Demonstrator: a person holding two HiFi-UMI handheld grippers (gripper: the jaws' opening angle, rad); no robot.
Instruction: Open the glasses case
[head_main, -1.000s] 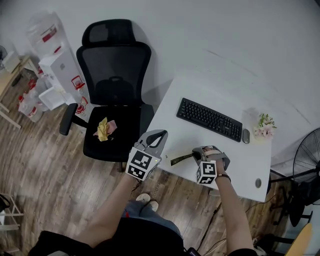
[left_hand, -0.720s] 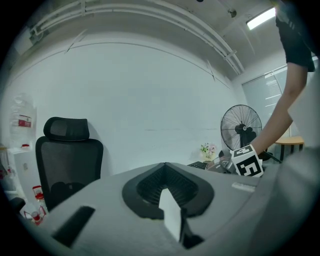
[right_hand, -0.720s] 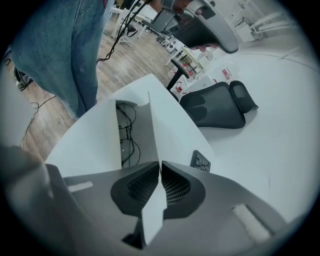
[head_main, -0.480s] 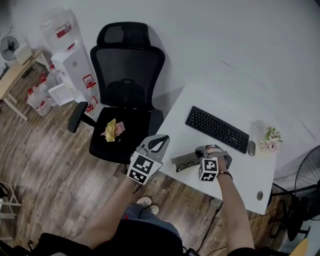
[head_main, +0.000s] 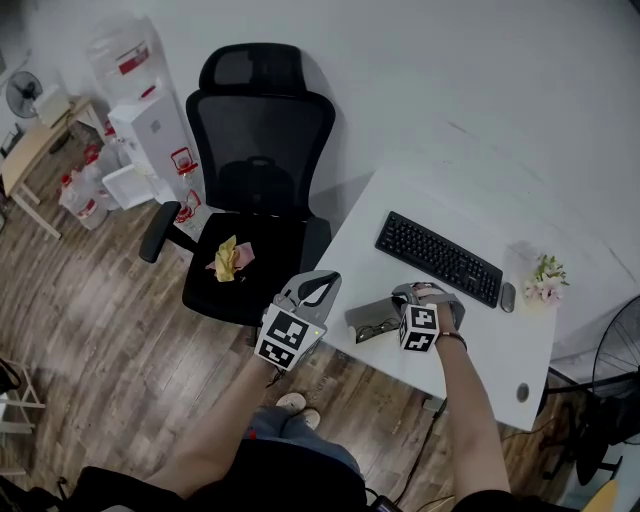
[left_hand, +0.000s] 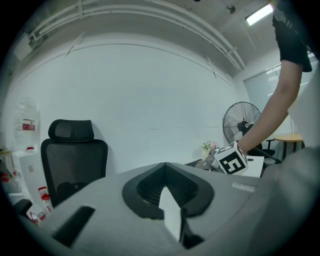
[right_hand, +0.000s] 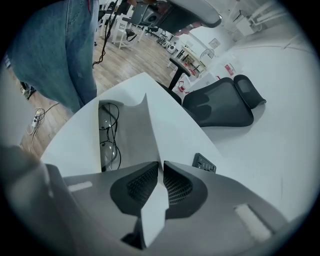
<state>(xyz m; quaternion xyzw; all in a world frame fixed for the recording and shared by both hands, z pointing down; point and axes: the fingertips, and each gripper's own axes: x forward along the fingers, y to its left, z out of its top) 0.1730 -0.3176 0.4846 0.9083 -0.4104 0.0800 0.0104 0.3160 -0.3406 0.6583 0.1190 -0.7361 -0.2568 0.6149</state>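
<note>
Right gripper view: the right gripper (right_hand: 161, 165) has its fingers nearly together, pinched on the thin grey flap of the case (right_hand: 131, 131). The flap stands raised, and the glasses (right_hand: 109, 134) show in the opened body. The case rests on the white bench (right_hand: 172, 122), with a keyboard (right_hand: 204, 163) beyond it.

Head view: the case (head_main: 368, 318) lies near the bench's (head_main: 480, 335) near left corner, just beside the right gripper (head_main: 400, 300). The left gripper (head_main: 322, 278) hovers off the bench's left edge, apart from the case.

Left gripper view: the left gripper's (left_hand: 165, 165) fingers meet, and nothing shows between them.

Handling, as judged: the case looks light, made of flat stiff panels hinged by folds. It would slide or lift whole if the flap were pulled hard. The flap's free edge is the natural hold, since it is thin enough for a narrow pinch. The body's outer wall, clear of the lenses, is the place for the left fingers to steady it. The glasses are fragile, so pressure belongs on the panels only.
</note>
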